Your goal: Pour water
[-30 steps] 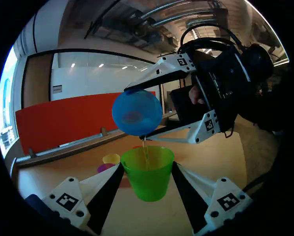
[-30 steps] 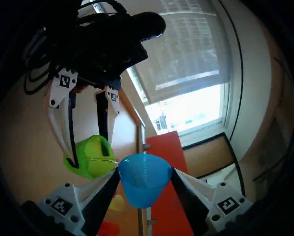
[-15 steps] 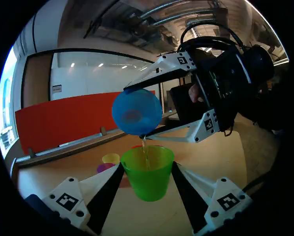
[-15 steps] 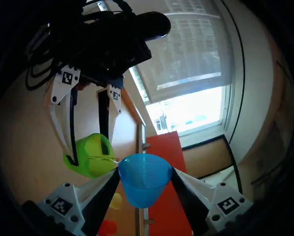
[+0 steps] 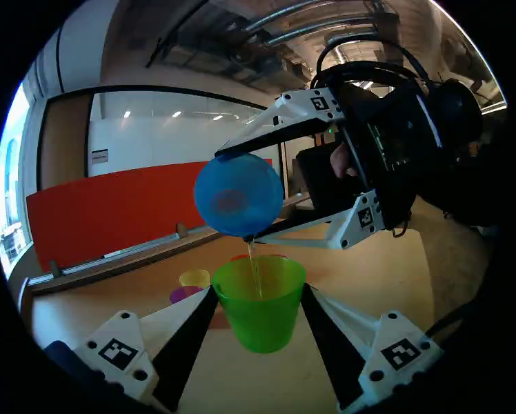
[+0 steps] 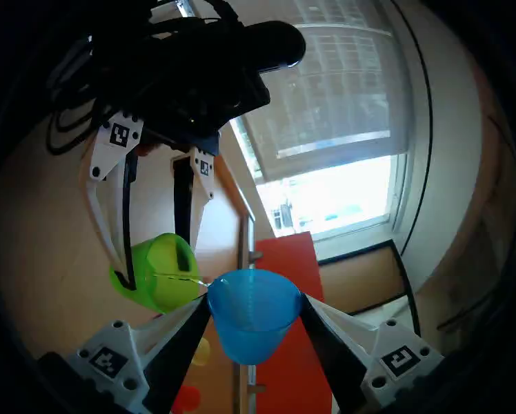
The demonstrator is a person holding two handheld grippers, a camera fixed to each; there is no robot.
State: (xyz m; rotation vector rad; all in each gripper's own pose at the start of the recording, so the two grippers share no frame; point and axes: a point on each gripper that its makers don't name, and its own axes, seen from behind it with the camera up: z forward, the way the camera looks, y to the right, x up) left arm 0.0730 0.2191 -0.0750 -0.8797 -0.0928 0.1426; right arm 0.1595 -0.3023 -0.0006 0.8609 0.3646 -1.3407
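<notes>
In the left gripper view my left gripper [image 5: 258, 310] is shut on an upright green cup [image 5: 259, 303] held above the wooden table [image 5: 368, 276]. Above it the right gripper [image 5: 247, 186] holds a blue cup [image 5: 238, 195] tipped over, and a thin stream of water [image 5: 253, 265] runs from its rim into the green cup. In the right gripper view my right gripper [image 6: 253, 324] is shut on the blue cup [image 6: 253, 323], turned on its side. The green cup [image 6: 154, 271] sits just beyond its rim, between the left gripper's fingers [image 6: 111, 221], with the stream of water [image 6: 182, 278] crossing to it.
A yellow cup [image 5: 194, 277] and a purple cup [image 5: 183, 294] stand on the table behind the green cup. A red panel [image 5: 113, 207] runs along the table's far edge. A bright window [image 6: 327, 200] lies beyond. A hand [image 5: 341, 162] holds the right gripper.
The blue cup has risen slightly and shifted a little left above the green cup, still pouring. The green cup has barely moved.
</notes>
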